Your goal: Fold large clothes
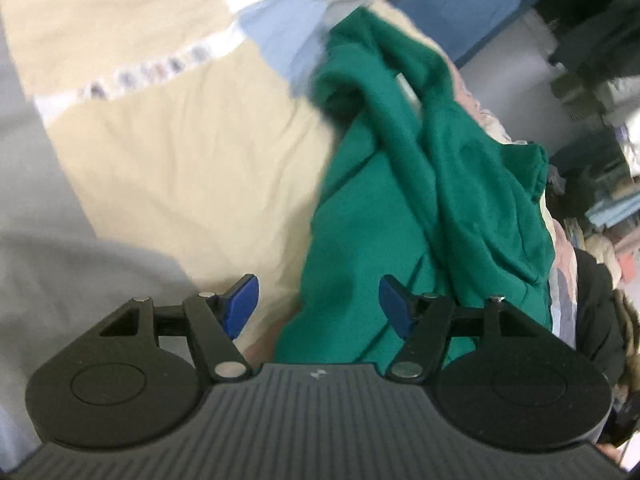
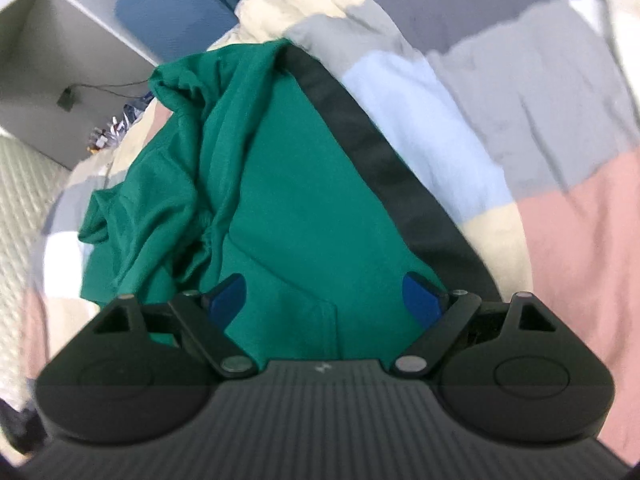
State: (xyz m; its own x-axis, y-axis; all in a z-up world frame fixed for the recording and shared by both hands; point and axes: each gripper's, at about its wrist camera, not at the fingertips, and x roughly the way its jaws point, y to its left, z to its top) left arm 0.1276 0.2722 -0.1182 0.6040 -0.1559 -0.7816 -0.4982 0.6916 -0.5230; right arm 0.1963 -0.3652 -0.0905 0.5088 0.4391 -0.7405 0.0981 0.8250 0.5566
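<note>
Both claws — left (image 1: 319, 307), right (image 2: 325, 300) — wide, empty, above crumpled green garment (image 2: 288, 184).

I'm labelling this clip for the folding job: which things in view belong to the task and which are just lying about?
Part of the job:
- green garment, crumpled, with a dark stripe along one edge
- left gripper, open
- right gripper, open

Just lying about:
- patchwork bedcover beneath the garment
- blue cushion
- dark clothing at the side

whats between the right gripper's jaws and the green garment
Nothing: in the right wrist view the open right gripper hangs directly over the green garment.
</note>
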